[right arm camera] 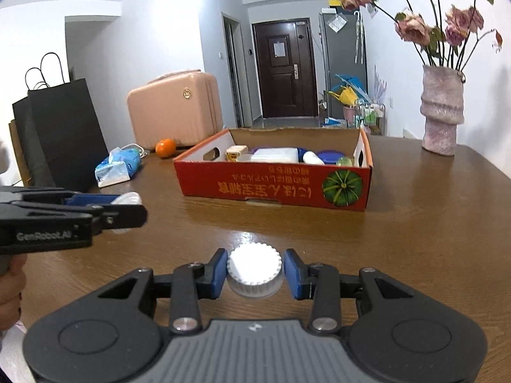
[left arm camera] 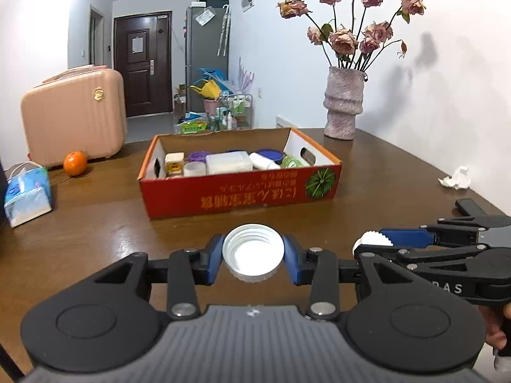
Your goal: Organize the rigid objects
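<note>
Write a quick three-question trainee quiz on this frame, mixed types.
1. True or false: the left gripper holds its white cap with the hollow side facing the camera.
2. Multiple choice: the orange lies next to
A. the vase
B. the pink suitcase
C. the crumpled tissue
3. Fill in: the right gripper holds a white ____.

Key
1. True; the threads inside show.
2. B
3. Cap, closed top towards the camera. The red box stands ahead of both grippers on the table.
</note>
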Demonstrator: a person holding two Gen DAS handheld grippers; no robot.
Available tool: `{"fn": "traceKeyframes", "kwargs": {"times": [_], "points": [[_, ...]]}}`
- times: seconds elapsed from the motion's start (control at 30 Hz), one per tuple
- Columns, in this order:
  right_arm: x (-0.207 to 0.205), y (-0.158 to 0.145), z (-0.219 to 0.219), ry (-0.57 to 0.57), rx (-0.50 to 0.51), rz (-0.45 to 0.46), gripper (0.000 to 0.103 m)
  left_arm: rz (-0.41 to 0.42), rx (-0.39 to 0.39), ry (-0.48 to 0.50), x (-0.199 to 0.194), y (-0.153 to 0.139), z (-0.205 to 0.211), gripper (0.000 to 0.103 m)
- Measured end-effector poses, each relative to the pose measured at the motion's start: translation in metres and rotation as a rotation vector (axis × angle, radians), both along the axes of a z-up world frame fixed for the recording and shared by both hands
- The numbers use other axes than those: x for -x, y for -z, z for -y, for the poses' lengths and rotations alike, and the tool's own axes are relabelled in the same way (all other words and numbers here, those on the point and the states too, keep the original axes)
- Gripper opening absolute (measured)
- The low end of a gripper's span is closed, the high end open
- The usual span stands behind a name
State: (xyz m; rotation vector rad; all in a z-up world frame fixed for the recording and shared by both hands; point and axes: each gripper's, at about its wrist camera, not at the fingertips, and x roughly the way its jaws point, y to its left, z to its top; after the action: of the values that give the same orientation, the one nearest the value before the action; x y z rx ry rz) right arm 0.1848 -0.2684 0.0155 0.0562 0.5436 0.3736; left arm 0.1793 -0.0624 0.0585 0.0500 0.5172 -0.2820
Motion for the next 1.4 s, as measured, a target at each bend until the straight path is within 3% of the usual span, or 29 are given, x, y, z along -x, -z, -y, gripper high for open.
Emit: {"fn": "traceKeyframes", "kwargs": {"times": [0.2,0.4,0.53,0.6,0.67,0.7,0.73,0.8,0.9,1.0,1.23,1.33,1.4], "points": [[-0.043,-0.021,0.006,0.036,0.008,0.073,0.038,0.010,0.010,0.051,-0.070,-0.008,0.010,0.040],[-0.148,-0.035,0.019,0.118,-0.025,0.102,0.038,-0.072,0.013,0.129,-0.183,-0.001,0.038,0.041],[-0.236,-0.013,0.026,0.140,-0.043,-0.011,0.038,-0.135,0.003,0.162,-0.241,0.024,0.056,0.041],[-0.263,-0.001,0.028,0.133,-0.057,-0.075,0.038,-0.151,-0.012,0.162,-0.261,0.035,0.062,0.041],[-0.274,0.009,0.025,0.122,-0.051,-0.081,0.038,-0.151,0.006,0.171,-0.274,0.043,0.063,0.041],[-0.276,0.014,0.025,0.122,-0.058,-0.077,0.039,-0.169,0.025,0.168,-0.281,0.049,0.063,0.048],[-0.277,0.019,0.026,0.136,-0.071,-0.073,0.038,-0.183,0.015,0.171,-0.285,0.053,0.066,0.054],[-0.274,0.022,0.026,0.148,-0.048,-0.059,0.048,-0.169,-0.015,0.182,-0.288,0.059,0.071,0.054],[-0.270,0.019,0.040,0.150,-0.156,-0.038,0.055,-0.187,-0.001,0.198,-0.288,0.057,0.066,0.058],[-0.266,0.013,0.051,0.181,-0.189,-0.004,0.055,-0.149,0.021,0.166,-0.287,0.042,0.051,0.067],[-0.266,0.013,0.062,0.234,-0.211,-0.021,0.055,-0.051,0.005,0.039,-0.278,0.008,0.017,0.075],[-0.258,0.004,0.062,0.249,-0.225,-0.012,0.055,-0.066,0.014,-0.011,-0.267,0.002,0.003,0.076],[-0.249,-0.004,0.061,0.242,-0.234,-0.009,0.055,-0.068,-0.036,-0.047,-0.256,-0.003,-0.002,0.079]]}}
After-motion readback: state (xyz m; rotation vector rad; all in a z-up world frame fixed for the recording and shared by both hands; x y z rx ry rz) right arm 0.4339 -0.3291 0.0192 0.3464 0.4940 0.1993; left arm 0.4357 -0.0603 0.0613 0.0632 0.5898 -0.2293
